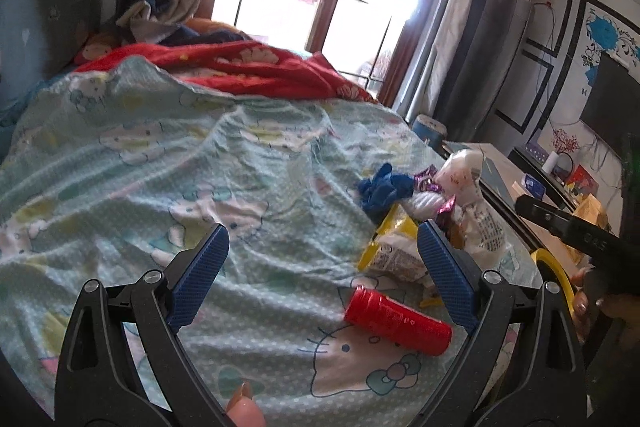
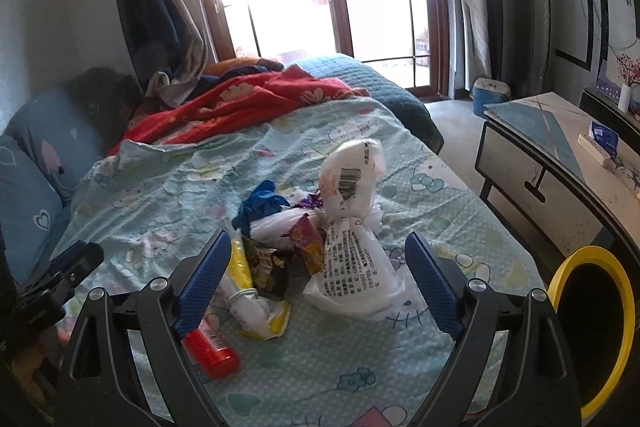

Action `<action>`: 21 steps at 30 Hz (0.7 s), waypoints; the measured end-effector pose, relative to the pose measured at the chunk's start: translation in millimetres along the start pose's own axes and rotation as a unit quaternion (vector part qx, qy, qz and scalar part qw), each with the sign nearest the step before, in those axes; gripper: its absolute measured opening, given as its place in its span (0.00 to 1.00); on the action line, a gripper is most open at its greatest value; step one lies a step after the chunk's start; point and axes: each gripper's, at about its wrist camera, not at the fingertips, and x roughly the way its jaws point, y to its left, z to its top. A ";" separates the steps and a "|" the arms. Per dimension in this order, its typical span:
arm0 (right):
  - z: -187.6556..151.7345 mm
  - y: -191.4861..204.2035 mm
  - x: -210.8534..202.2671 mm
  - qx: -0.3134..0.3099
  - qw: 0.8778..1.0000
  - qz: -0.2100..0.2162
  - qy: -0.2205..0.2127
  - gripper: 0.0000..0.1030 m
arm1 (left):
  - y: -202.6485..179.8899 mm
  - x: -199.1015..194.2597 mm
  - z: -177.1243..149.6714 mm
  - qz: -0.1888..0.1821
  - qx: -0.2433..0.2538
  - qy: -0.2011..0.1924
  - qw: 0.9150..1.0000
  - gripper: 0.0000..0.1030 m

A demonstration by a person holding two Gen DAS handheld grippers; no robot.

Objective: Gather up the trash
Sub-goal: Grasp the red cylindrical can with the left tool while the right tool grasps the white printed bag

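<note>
Right wrist view: the right gripper (image 2: pixel 316 279), jaws spread wide and empty, hovers over a heap of litter on the pale green cartoon-print bedsheet (image 2: pixel 168 179), facing a knotted white printed plastic bag (image 2: pixel 354 243); a yellow-rimmed black bin (image 2: pixel 592 323) waits beside the bed. The left gripper (image 1: pixel 322 275), equally wide and empty, hangs above a red plastic cylinder (image 1: pixel 398 321). Best practice looks like pinching the bag's twisted neck, not its slack belly.

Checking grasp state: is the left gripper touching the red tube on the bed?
Apart. In the left wrist view the left gripper is open, and the red tube lies on the bedsheet between the jaws with sheet visible around it.
</note>
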 end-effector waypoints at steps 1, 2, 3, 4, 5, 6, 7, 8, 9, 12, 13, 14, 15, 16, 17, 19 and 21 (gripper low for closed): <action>-1.1 -1.7 5.9 0.002 1.000 -0.004 0.006 0.83 | -0.3 2.6 -2.0 -0.002 0.000 0.005 1.000 0.84; -1.9 -2.7 9.9 0.003 1.000 -0.005 0.011 0.83 | -0.9 5.4 -4.4 -0.002 0.000 0.011 1.000 0.84; -2.0 -3.5 13.2 0.004 1.000 -0.005 0.014 0.83 | -1.3 7.8 -6.4 -0.003 0.000 0.015 1.000 0.84; -2.9 -4.4 17.5 0.004 1.000 -0.007 0.019 0.83 | -2.3 10.8 -8.7 -0.005 -0.001 0.021 1.000 0.84; -3.9 -5.3 21.4 0.004 1.000 -0.007 0.024 0.83 | -3.1 13.5 -10.7 -0.008 -0.001 0.026 1.000 0.84; -4.9 -6.2 25.3 0.003 1.000 -0.006 0.028 0.83 | -4.8 16.5 -13.3 -0.011 0.000 0.033 0.999 0.83; -5.2 -7.0 28.2 0.002 0.999 -0.007 0.031 0.83 | -6.6 18.5 -15.4 -0.015 0.002 0.037 0.999 0.82; -6.3 -8.2 31.7 0.002 0.999 -0.009 0.035 0.83 | -8.2 20.7 -17.1 -0.018 0.003 0.042 0.999 0.79; -7.4 -9.7 34.9 0.002 0.999 -0.008 0.038 0.83 | -9.8 22.9 -19.2 -0.023 0.003 0.047 0.999 0.77; -10.4 -15.1 43.4 0.011 0.999 -0.012 0.044 0.83 | -16.0 28.4 -24.9 -0.038 0.003 0.062 0.997 0.71; -12.2 -18.8 47.0 0.018 0.999 -0.013 0.049 0.83 | -18.0 29.8 -26.5 -0.043 0.000 0.068 0.997 0.70; -13.7 -20.7 49.9 0.022 0.998 -0.012 0.052 0.83 | -19.9 31.9 -28.6 -0.050 -0.003 0.075 0.996 0.69; -14.4 -22.7 51.8 0.025 0.998 -0.012 0.055 0.83 | -22.0 34.0 -30.4 -0.054 -0.005 0.081 0.995 0.67; -15.7 -25.1 54.2 0.030 0.998 -0.012 0.057 0.83 | -23.9 35.7 -32.3 -0.057 -0.007 0.086 0.995 0.66; -16.7 -26.5 56.1 0.033 0.998 -0.010 0.059 0.83 | -26.0 37.9 -34.7 -0.060 -0.011 0.094 0.994 0.65; -18.1 -29.7 59.5 0.039 0.997 -0.007 0.062 0.83 | -28.7 41.7 -38.3 -0.062 -0.020 0.106 0.992 0.63; -19.4 -32.8 63.1 0.045 0.997 -0.002 0.065 0.83 | -31.8 45.7 -42.5 -0.063 -0.029 0.120 0.990 0.61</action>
